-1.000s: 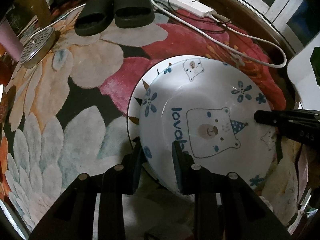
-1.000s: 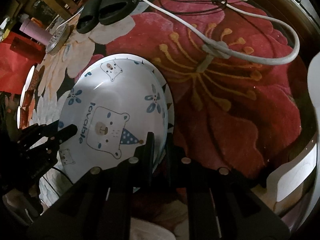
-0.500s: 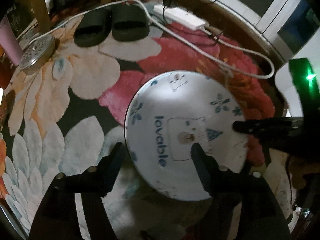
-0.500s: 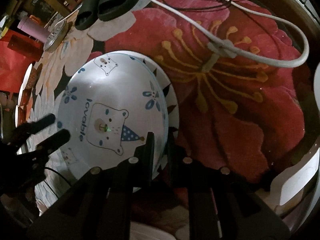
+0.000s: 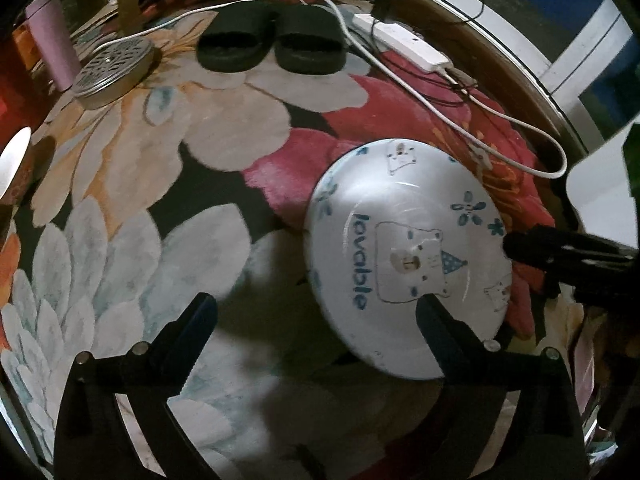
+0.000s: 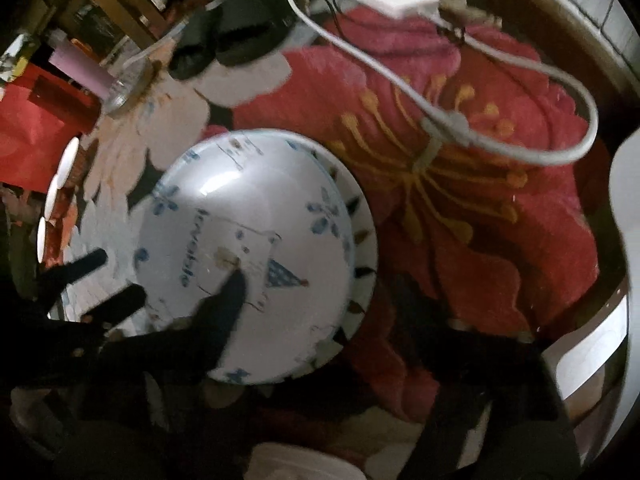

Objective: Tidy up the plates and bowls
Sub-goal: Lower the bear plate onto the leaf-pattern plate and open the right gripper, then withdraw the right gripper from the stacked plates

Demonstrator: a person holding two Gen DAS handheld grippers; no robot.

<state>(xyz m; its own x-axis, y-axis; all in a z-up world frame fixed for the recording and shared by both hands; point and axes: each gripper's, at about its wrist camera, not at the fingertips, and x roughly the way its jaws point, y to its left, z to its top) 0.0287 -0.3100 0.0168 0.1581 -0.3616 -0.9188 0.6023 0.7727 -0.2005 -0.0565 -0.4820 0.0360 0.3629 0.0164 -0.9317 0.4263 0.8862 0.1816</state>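
A: Which step is this?

B: The letting-go, I'd say. The bear plate [image 5: 408, 256] lies flat on the flowered rug [image 5: 160, 200], stacked on a second plate [image 6: 362, 236] whose triangle-patterned rim peeks out along one side in the right wrist view.

A: And the grippers?

B: The left gripper [image 5: 316, 308] has its jaws spreading wide; one finger stands over the near edge of the bear plate, the other over bare rug, and neither presses on anything. The right gripper [image 6: 332, 308] is opening too. One dark finger shows over the printed bear, while the other is lost in shadow and blur, so I cannot place it exactly (the picture smears badly there). Nothing looks pinched between them.

A: So both have nothing in hand?

B: As far as the pictures show, yes. The plate rests on its own.

A: What comes next, in your judgement?

B: Pulling both grippers clear without nudging the stack, then going for the next dish. White rims [image 6: 54, 190] show at the left edge of the right wrist view, possibly more crockery, though I cannot tell what they are.

A: Anything to mind?

B: The white cable [image 5: 460, 116] loops just beyond the plates, and the slippers [image 5: 272, 40] and a round metal lid [image 5: 114, 70] sit well apart at the far side. A reach for the next piece calls for open jaws and a clean approach to its rim.
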